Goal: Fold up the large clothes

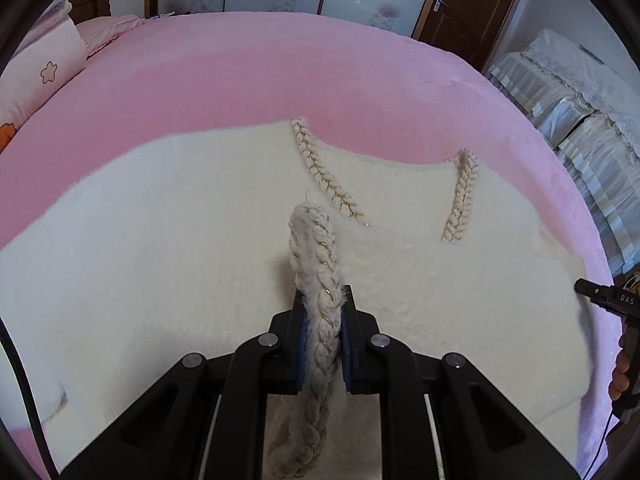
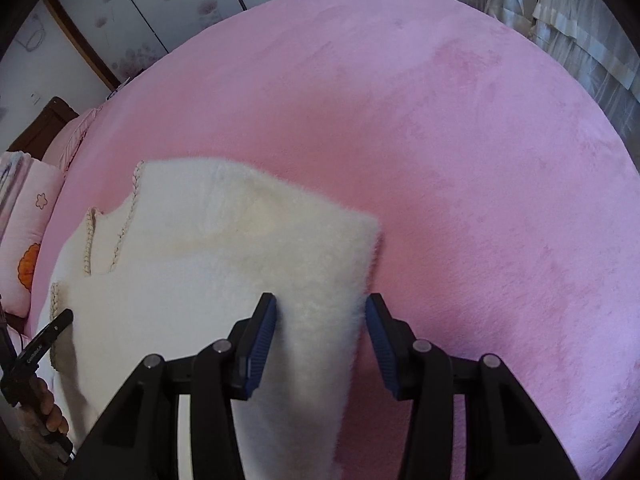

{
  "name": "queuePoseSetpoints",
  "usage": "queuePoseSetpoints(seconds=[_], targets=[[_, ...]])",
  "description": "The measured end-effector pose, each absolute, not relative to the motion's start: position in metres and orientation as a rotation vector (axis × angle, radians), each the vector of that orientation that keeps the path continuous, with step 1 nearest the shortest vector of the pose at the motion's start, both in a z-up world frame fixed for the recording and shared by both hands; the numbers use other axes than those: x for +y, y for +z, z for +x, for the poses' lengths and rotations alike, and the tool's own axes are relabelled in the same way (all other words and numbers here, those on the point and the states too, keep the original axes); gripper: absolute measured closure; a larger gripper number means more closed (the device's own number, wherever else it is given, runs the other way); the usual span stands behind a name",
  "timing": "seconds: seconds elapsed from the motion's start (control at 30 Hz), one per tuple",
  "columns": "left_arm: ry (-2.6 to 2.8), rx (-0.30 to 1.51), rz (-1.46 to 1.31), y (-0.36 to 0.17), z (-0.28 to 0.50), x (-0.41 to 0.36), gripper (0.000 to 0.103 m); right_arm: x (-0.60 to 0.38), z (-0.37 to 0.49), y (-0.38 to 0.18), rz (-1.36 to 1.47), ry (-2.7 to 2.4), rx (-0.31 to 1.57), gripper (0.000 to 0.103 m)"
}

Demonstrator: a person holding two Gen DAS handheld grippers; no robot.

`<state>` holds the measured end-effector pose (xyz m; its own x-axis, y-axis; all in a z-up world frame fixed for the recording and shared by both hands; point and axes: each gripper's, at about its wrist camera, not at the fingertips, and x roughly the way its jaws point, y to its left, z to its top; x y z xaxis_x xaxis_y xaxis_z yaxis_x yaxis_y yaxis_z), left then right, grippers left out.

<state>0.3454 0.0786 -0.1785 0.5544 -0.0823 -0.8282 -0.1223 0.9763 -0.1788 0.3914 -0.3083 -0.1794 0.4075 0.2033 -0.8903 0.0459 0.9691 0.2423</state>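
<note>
One cream fuzzy sweater (image 1: 168,248) lies spread on a bed covered by one pink blanket (image 1: 248,76). Three lengths of braided trim show on the sweater in the left wrist view: two lie flat near the neckline, one of them (image 1: 328,176) toward the middle and the other (image 1: 462,196) to its right, and the third (image 1: 320,280) rises upright from the fabric.

Two hand-held grippers are in view. The left hand-held gripper (image 1: 323,320) is clamped narrow on that third braid, its blue pads pressing the trim from both sides. The rest of the sweater stretches away beyond this gripper toward the far side of the bed.

The right hand-held gripper (image 2: 320,340) stands partly wide, and a raised fold at the sweater's edge (image 2: 320,320) sits between its two blue pads (image 2: 262,340). The fuzz brushes both pads; whether they press it I cannot tell. From this gripper the sweater spreads up and to the left, with bare blanket to the right.

One pillow (image 1: 36,80) with a flower print rests at the bed's left edge, beyond the sweater. A brown door (image 1: 468,8) stands behind the bed.
</note>
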Motion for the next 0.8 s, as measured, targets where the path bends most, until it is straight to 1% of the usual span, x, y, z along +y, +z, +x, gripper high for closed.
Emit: queuePoseSetpoints(seconds=[0.2,0.37,0.47,0.53,0.67,0.73,0.77,0.8], targets=[[0.054,0.957,-0.226,-0.175,0.346,0.078,0.092,-0.327,0.389,-0.179,0.323,0.134,1.162,0.056],[0.085,0.912,-0.319,-0.175,0.329,0.090,0.092,-0.321,0.388,-0.183,0.293,0.130,1.149,0.056],[0.105,0.916,-0.310,-0.179,0.326,0.093,0.092,-0.305,0.389,-0.181,0.213,0.136,1.126,0.057],[0.112,0.950,-0.297,-0.189,0.329,0.093,0.092,-0.292,0.391,-0.181,0.150,0.133,1.109,0.071],[0.104,0.991,-0.296,-0.201,0.332,0.091,0.090,-0.276,0.392,-0.188,0.020,0.050,1.090,0.075],[0.102,1.007,-0.279,-0.201,0.334,0.089,0.087,-0.271,0.391,-0.191,-0.020,0.028,1.084,0.075],[0.099,1.020,-0.269,-0.200,0.333,0.087,0.083,-0.270,0.391,-0.190,-0.025,0.023,1.083,0.075],[0.100,1.038,-0.257,-0.198,0.333,0.087,0.075,-0.270,0.390,-0.187,-0.021,0.019,1.089,0.074]])
